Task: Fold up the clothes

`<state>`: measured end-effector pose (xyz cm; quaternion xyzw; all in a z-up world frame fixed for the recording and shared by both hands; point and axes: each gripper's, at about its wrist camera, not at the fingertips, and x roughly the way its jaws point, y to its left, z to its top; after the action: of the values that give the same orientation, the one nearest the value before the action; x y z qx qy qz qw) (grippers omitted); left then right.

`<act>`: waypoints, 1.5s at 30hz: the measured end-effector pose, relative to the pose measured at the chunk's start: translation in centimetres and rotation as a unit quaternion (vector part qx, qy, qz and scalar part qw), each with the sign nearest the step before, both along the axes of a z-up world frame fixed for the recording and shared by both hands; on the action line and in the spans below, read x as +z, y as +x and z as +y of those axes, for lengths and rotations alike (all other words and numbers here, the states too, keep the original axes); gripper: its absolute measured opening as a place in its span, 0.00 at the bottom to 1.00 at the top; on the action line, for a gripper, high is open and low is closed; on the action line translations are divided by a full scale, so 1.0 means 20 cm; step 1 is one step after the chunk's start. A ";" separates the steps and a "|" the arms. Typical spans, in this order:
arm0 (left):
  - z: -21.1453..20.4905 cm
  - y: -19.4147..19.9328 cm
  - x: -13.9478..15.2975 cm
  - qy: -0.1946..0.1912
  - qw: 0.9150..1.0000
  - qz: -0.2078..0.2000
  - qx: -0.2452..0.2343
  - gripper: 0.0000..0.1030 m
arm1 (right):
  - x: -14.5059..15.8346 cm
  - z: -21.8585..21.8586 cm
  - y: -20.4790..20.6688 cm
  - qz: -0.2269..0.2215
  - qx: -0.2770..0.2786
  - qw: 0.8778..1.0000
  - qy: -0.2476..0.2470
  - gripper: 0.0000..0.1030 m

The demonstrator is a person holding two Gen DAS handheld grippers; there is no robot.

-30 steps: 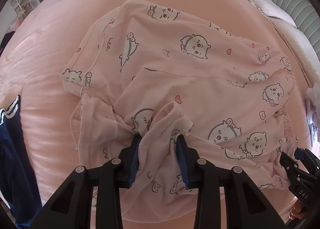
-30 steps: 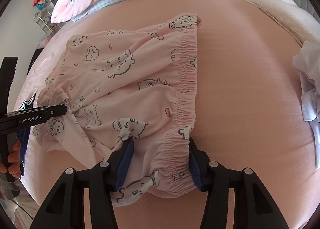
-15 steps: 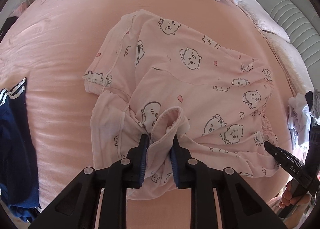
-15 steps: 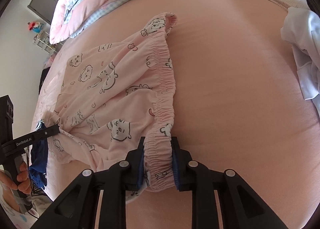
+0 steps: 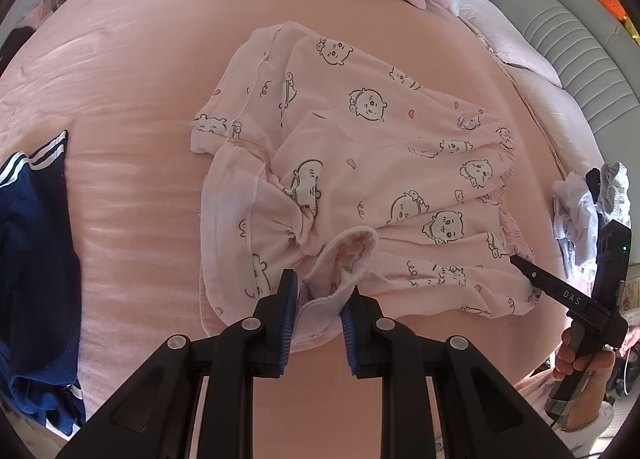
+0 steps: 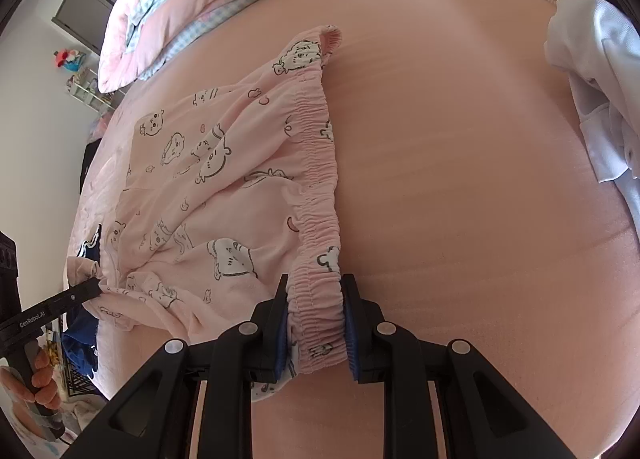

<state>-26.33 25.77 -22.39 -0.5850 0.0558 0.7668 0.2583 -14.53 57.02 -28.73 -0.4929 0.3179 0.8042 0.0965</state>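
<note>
While the blue pads (image 5: 289,311) of the left gripper (image 5: 318,313) sit either side of a rolled leg cuff, the jaws stand partly apart with the cloth bunched between them, touching both pads, so it's a loose pinch on the pink shorts (image 5: 360,163). Over on the right wrist view, the right gripper (image 6: 316,333) has the elastic waistband (image 6: 318,187) squeezed between its blue pads (image 6: 349,333), fabric filling the gap.

Moving outward, the pink shorts, printed with little cartoon bears, lie spread and rumpled on the pink bed sheet (image 5: 120,79). From the left gripper, the cloth fans up toward 12 and out to 2 o'clock, with one hemmed leg folded over at 10 o'clock. In the left wrist view the right gripper (image 5: 518,261) comes in from 4 o'clock, its tip at the waistband edge, held by a hand (image 5: 580,363). In the right wrist view the left gripper (image 6: 94,287) enters from 8 o'clock, tip buried in the bunched leg, with the other hand (image 6: 42,383) low at 8 o'clock.

Further out, a navy garment with white stripes (image 5: 32,243) lies at 9 o'clock of the left view, well apart from the shorts. A white garment (image 6: 600,99) rests at 2 o'clock of the right view. A pink and checked duvet (image 6: 192,11) is heaped at 11 o'clock.
</note>
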 end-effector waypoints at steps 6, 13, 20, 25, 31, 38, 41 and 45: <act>-0.08 0.13 0.06 0.007 1.000 0.016 -0.013 0.18 | 0.02 0.00 0.03 0.000 0.001 1.000 0.002 0.20; -0.13 0.24 0.06 0.034 0.999 0.015 -0.010 0.16 | 0.09 0.00 0.13 0.033 0.000 0.999 0.003 0.20; -0.21 0.31 0.00 0.056 0.998 -0.003 -0.003 0.14 | 0.13 0.05 0.24 0.044 -0.046 0.997 -0.042 0.35; -0.29 0.31 -0.06 0.075 0.997 -0.020 0.017 0.13 | 0.08 0.05 0.28 0.037 -0.067 0.993 -0.093 0.38; -0.38 0.34 -0.09 0.092 0.995 -0.021 0.035 0.13 | -0.01 0.00 0.27 0.032 -0.084 0.986 -0.140 0.42; -0.46 0.38 -0.12 0.090 0.993 -0.023 0.075 0.14 | -0.05 -0.01 0.26 0.052 -0.103 0.978 -0.177 0.56; -0.51 0.41 -0.12 0.106 0.988 -0.047 0.106 0.14 | -0.05 -0.01 0.26 0.054 -0.109 0.976 -0.182 0.56; -0.56 0.46 -0.12 0.119 0.978 -0.072 0.156 0.38 | -0.05 0.00 0.27 0.059 -0.115 0.974 -0.187 0.56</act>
<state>-17.22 14.63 -24.82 -0.6051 -0.1466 0.7549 0.2064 -9.22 57.03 -29.77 -0.4137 0.5222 0.7419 0.0757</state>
